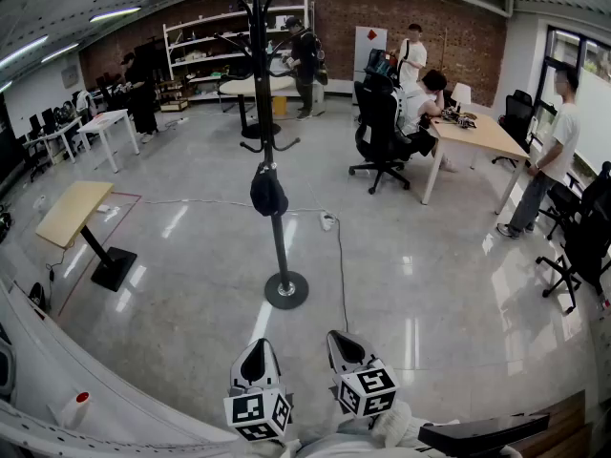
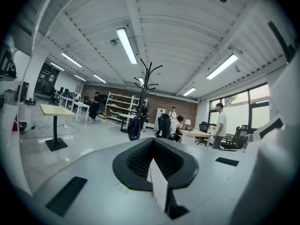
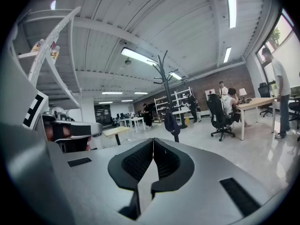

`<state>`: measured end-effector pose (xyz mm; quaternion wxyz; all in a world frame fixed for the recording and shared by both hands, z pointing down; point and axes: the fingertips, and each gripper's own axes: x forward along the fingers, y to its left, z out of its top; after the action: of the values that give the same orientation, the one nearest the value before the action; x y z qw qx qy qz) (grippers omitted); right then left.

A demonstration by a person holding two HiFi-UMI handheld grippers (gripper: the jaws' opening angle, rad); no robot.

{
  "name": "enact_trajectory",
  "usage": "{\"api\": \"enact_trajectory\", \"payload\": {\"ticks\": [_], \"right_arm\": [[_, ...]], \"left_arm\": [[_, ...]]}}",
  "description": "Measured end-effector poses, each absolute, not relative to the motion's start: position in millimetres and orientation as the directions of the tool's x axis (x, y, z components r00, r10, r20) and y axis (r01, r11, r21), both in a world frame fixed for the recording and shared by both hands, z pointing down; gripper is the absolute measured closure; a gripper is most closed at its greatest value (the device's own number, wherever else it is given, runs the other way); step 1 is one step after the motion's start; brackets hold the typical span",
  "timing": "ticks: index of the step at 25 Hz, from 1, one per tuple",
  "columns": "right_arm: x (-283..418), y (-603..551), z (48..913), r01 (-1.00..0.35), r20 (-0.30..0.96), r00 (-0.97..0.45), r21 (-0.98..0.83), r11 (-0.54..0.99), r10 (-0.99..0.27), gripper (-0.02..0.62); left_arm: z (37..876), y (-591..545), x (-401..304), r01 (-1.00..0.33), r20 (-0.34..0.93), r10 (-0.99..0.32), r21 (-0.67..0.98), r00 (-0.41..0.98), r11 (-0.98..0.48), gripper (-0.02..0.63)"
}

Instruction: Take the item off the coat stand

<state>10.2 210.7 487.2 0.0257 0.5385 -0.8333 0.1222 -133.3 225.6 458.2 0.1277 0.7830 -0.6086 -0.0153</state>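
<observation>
Both tongs are closed with nothing between them. The left gripper [image 1: 256,351] and the right gripper [image 1: 342,343] sit side by side at the bottom of the head view and point almost level across the floor. Each gripper's own view shows its jaw tips pressed together, the left [image 2: 153,142] and the right [image 3: 153,142].

The step in hand looks like the approach, as neither gripper is anywhere near the target. To do it well, I would close the gap first and open one pair of jaws before arriving. That gripper then needs to rise to the height of the hanging piece and take the fabric close to its hook. Lifting up and off the hook seems safer than pulling outward, since the coat stand [image 1: 270,113] rests on one small round base [image 1: 285,290] and could rock. The other gripper could steady the pole. A white cable [image 1: 325,219] crosses the floor beside the stand and is worth stepping over.

The dark item [image 1: 268,194], which looks like a cap or small bag, hangs low on the pole. It lies well apart from both grippers, at about 12 o'clock from the left one and 11 o'clock from the right. In the left gripper view it shows at 11 o'clock above the jaw tips [image 2: 134,128]. In the right gripper view it shows at 1 o'clock [image 3: 171,122].
</observation>
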Motion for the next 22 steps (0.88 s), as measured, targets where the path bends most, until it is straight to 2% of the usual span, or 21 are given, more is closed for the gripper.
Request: {"api": "enact_trajectory", "payload": {"ticks": [22], "right_arm": [[1.1,152.9,500.1,-0.897,0.172,-0.427,-0.206,0.391,-0.888,0.583]], "left_arm": [[471.1,165.7,-134.1,-0.953,0.159,-0.95,0.19,0.268,-0.237,0.603]]}}
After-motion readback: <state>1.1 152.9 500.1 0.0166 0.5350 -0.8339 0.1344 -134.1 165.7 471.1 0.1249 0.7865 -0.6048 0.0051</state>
